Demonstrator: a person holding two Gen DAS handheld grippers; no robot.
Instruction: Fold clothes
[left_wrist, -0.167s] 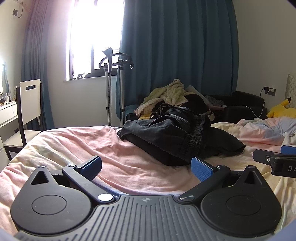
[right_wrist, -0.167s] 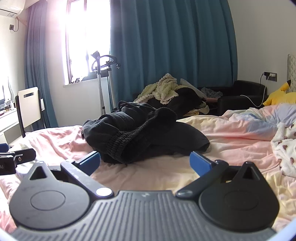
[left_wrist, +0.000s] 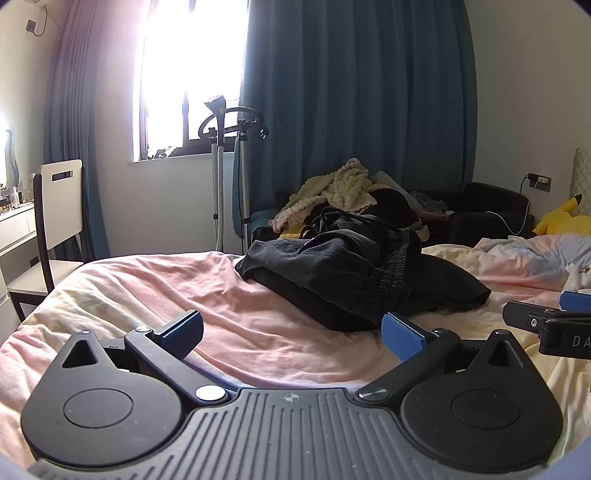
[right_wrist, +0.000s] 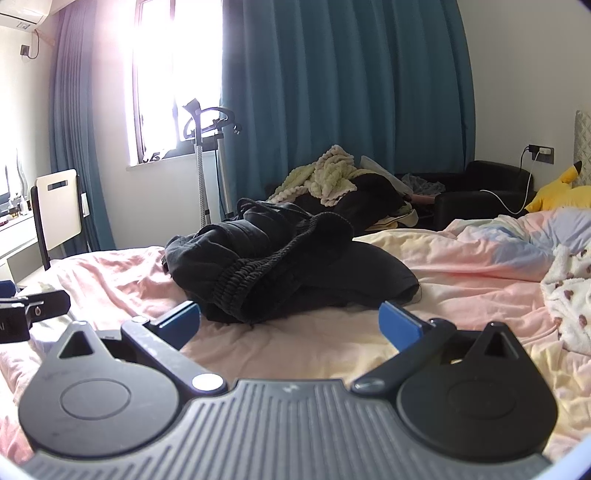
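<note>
A crumpled pile of black clothes (left_wrist: 347, 273) (right_wrist: 280, 266), with a ribbed elastic waistband showing, lies on the pink and yellow bedsheet (left_wrist: 236, 295) (right_wrist: 461, 273). My left gripper (left_wrist: 293, 332) hovers just short of the pile, jaws wide open with only sheet between the blue pads (left_wrist: 400, 338). My right gripper (right_wrist: 290, 325) is also open and empty, close in front of the pile. Each gripper shows at the edge of the other's view: the right one (left_wrist: 546, 325), the left one (right_wrist: 26, 314).
A heap of knitted cream blanket and dark clothes (left_wrist: 340, 192) lies beyond the bed. A garment steamer stand (left_wrist: 225, 147) and white chair (left_wrist: 61, 206) are on the left, by the window. A yellow plush toy (left_wrist: 565, 221) and white spotted fleece (right_wrist: 569, 288) sit right.
</note>
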